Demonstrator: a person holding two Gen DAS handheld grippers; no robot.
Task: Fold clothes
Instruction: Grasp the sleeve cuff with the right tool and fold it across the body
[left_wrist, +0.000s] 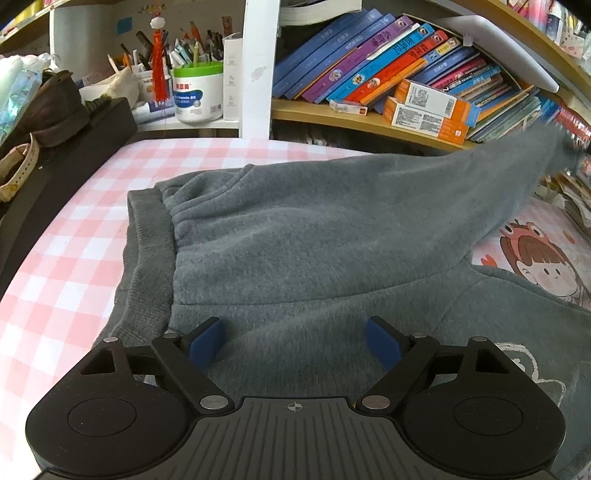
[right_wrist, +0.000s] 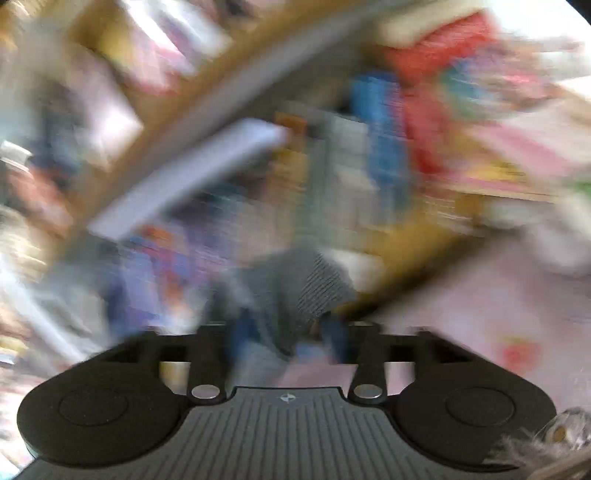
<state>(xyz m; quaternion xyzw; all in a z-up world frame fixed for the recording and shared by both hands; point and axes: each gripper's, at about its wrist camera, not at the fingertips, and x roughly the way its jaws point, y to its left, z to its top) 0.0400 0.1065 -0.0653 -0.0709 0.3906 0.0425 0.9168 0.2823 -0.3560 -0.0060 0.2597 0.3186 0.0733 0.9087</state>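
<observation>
On the checked bed (left_wrist: 74, 229), left gripper (left_wrist: 294, 341) fingers apart above the grey sweatshirt (left_wrist: 295, 251); right gripper (right_wrist: 288, 332) clamps the cuff (right_wrist: 295, 284). Carry the sleeve across slowly, keeping it taut.

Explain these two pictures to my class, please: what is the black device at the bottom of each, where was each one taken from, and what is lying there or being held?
There is no robot arm. A person holds a two-finger gripper in each hand, and a wide-angle camera on each looks forward along its fingers.

The sharp picture is from the left gripper. Its blue-padded fingers stand wide apart over a grey fleece sweatshirt, gripping nothing. The sweatshirt lies on a pink checked cloth, with one sleeve pulled up to the right. Behind is a shelf of books.

The blurred picture is from the right gripper. Ribbed grey fabric, apparently the sleeve's cuff, sits between its fingers, which seem to hold it.
</observation>
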